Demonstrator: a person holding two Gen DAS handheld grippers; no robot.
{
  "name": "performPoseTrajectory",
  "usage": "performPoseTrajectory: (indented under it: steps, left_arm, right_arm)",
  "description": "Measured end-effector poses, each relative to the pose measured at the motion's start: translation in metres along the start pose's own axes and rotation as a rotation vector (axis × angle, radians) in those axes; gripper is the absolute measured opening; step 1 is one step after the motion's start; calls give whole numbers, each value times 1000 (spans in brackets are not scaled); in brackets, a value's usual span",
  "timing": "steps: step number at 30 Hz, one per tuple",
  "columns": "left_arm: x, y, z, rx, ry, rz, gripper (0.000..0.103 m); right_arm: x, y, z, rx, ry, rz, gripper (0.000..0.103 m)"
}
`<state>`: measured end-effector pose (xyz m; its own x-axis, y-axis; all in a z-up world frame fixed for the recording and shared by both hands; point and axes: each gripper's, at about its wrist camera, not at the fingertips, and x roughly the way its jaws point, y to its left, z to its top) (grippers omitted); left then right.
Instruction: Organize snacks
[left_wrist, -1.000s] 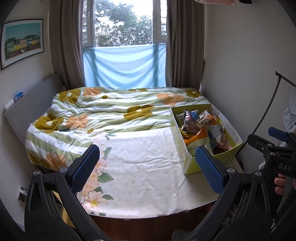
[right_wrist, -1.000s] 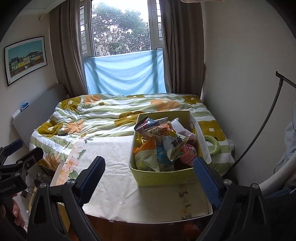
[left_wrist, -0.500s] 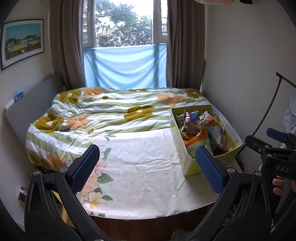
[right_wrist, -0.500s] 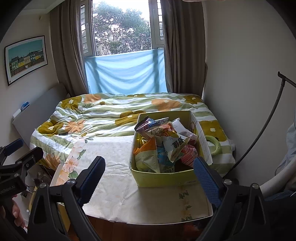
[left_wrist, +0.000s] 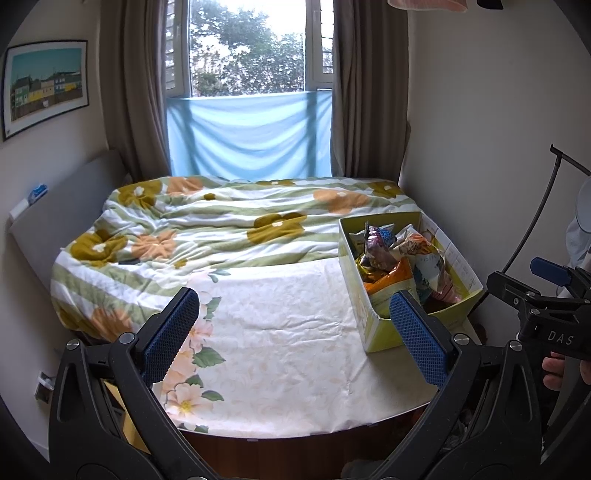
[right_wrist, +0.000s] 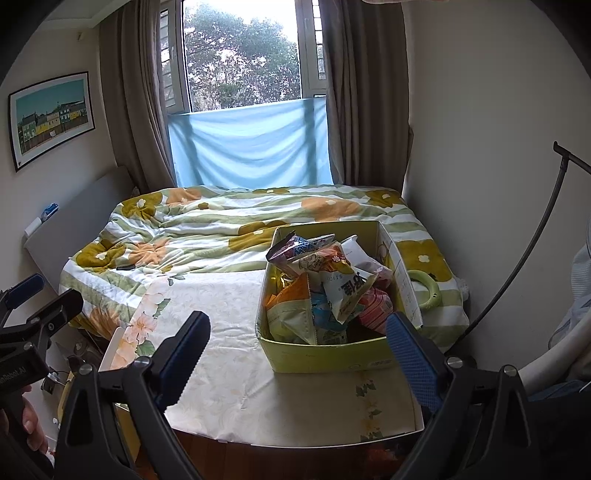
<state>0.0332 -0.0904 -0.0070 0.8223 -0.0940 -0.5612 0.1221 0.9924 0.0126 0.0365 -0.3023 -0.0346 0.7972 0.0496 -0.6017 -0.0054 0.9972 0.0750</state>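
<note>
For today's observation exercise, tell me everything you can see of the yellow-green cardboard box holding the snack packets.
The yellow-green cardboard box is rectangular and open-topped, with thin card walls and small print on its front and right side. It stands upright on the pale floral cloth over the table, towards the right. It is heaped with crinkled snack packets in orange, white, purple and pink, some poking above the rim. Neither the left gripper nor the right gripper touches it; both are open.

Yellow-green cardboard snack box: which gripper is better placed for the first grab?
Probably right. The right gripper faces the yellow-green cardboard snack box nearly head-on; from the left gripper it sits off to the right. Both jaws are open, empty.
</note>
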Motion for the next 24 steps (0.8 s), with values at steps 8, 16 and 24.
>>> performPoseTrajectory:
  steps: [8,16,24]
  left_arm:
    - [-2,0,-1,-2,2,2,102]
    - [-5,0,-2,-1,-4,8,102]
    - [-12,-1,-3,-2,-21,8,102]
  right_arm:
    - [0,-3,-1,-4,1,4,95]
    - [0,-3,-2,-4,0,3,95]
    - [-1,-2,-2,-5,0,5,95]
